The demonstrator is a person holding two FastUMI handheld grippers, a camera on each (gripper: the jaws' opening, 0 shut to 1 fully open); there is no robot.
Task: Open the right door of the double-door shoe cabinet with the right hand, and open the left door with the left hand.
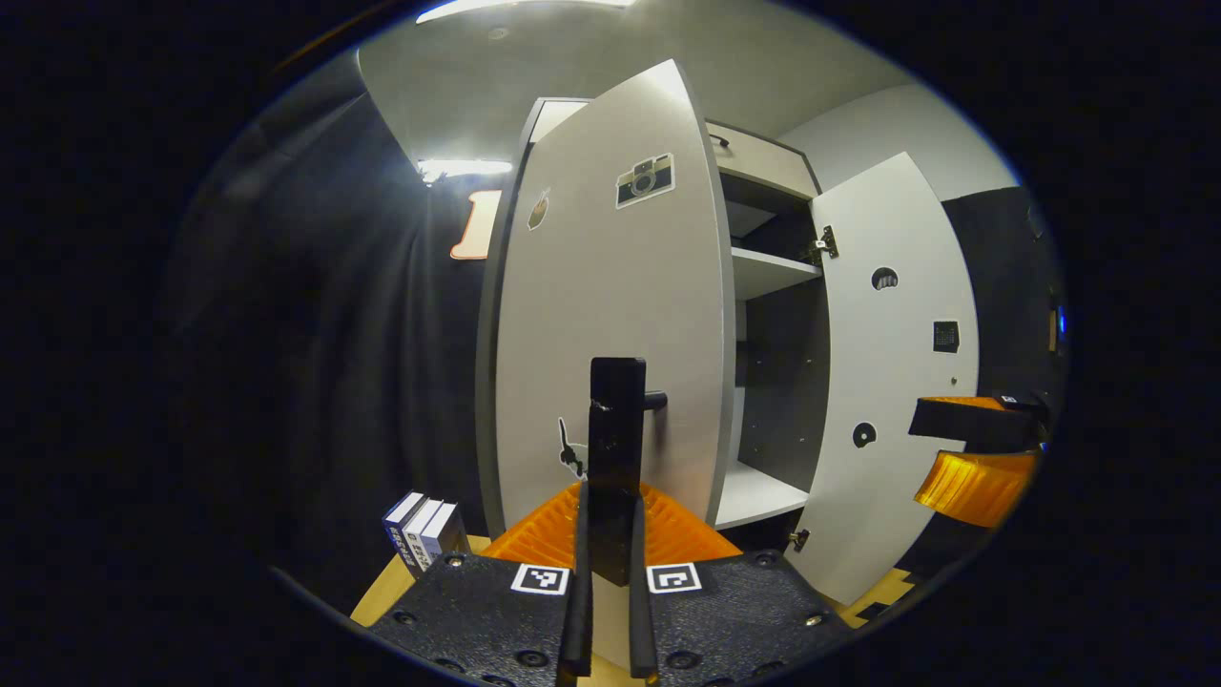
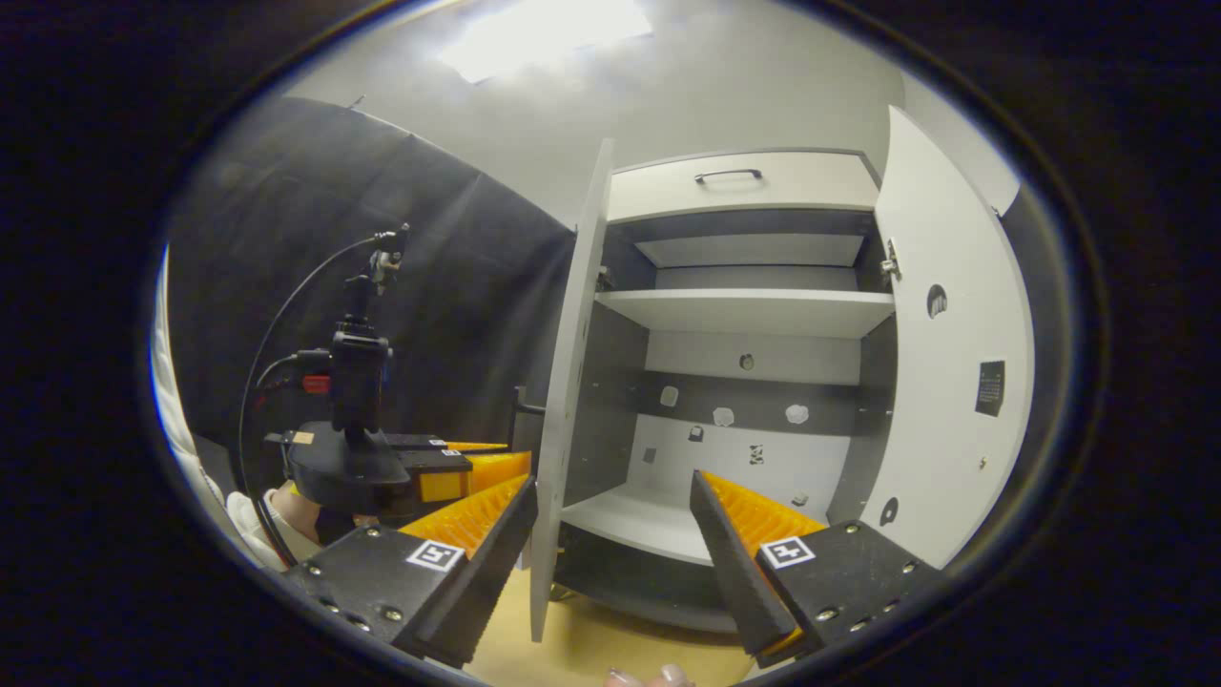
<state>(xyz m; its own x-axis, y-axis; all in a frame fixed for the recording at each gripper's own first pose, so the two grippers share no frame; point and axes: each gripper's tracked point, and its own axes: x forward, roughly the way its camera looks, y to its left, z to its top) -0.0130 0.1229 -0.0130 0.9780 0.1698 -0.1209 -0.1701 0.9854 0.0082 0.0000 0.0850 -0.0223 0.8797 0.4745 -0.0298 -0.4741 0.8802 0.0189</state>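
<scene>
The tall white-and-grey double-door shoe cabinet (image 2: pixel 754 382) is standing against the black cloth wall with both doors swung out, and everything else is placed around it. Inside it, two white shelves (image 2: pixel 744 310) are showing, and a drawer front with a dark bar handle (image 2: pixel 729 175) is sitting across its top. The cabinet's flat white left door (image 1: pixel 610 315) is hanging open, carrying a camera sticker (image 1: pixel 645 179) high on its face. The white right door (image 1: pixel 897 372) is standing wide open at the cabinet's other side, its inner face and hinges turned outward.

The left gripper (image 1: pixel 610 534), black with orange ribbed fingers, is sitting right at the front of the left door. Its fingers are drawn in close on the black upright door handle (image 1: pixel 616 429), which is rising from between them; both are pressing on it. In the right gripper view this gripper (image 2: pixel 448 472) is appearing just outside the left door, a hand (image 2: pixel 286 510) holding it.

The right gripper (image 2: pixel 610 534) is hovering in front of the cabinet's open middle, fingers spread wide apart and holding nothing, with the left door's edge standing between them.

A few small white-and-blue boxes (image 1: pixel 424 530) are standing on the tan wooden floor (image 1: pixel 382 596) beside the cabinet's left foot.
</scene>
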